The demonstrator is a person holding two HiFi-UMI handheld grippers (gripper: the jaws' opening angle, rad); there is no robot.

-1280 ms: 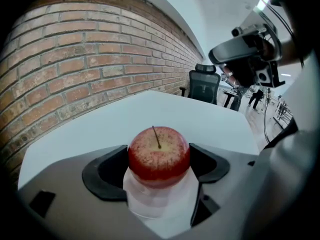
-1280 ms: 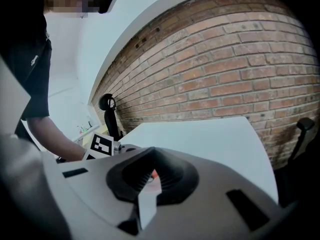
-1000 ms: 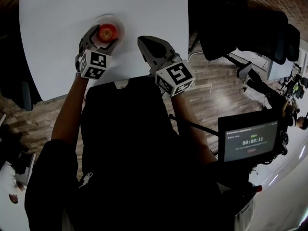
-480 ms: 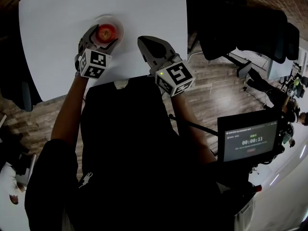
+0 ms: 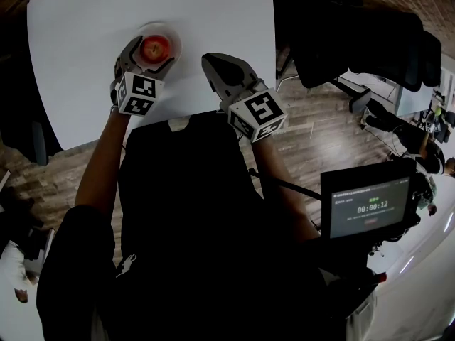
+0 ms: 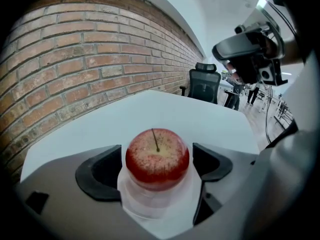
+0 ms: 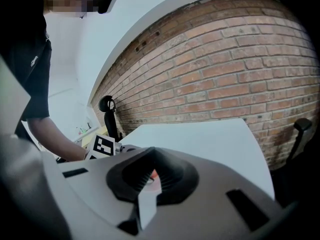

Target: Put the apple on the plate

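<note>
White bench (image 5: 78,84), brick wall (image 6: 75,49) behind: apple (image 5: 156,47) sits on clear plate (image 5: 175,40) toward near edge; left claw (image 5: 148,56) opening around it, pads off; right claw (image 5: 213,66) closed, empty.

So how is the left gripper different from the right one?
The left gripper has jaws opening around the apple; the right gripper is shut and empty. The left gripper is over the plate; the right gripper is over bare table. Both carry marker cubes.

Black short-sleeved shirt (image 5: 185,212) worn; grey shells carry black fingers (image 6: 100,171), checkered marker cubes (image 5: 258,116).
</note>
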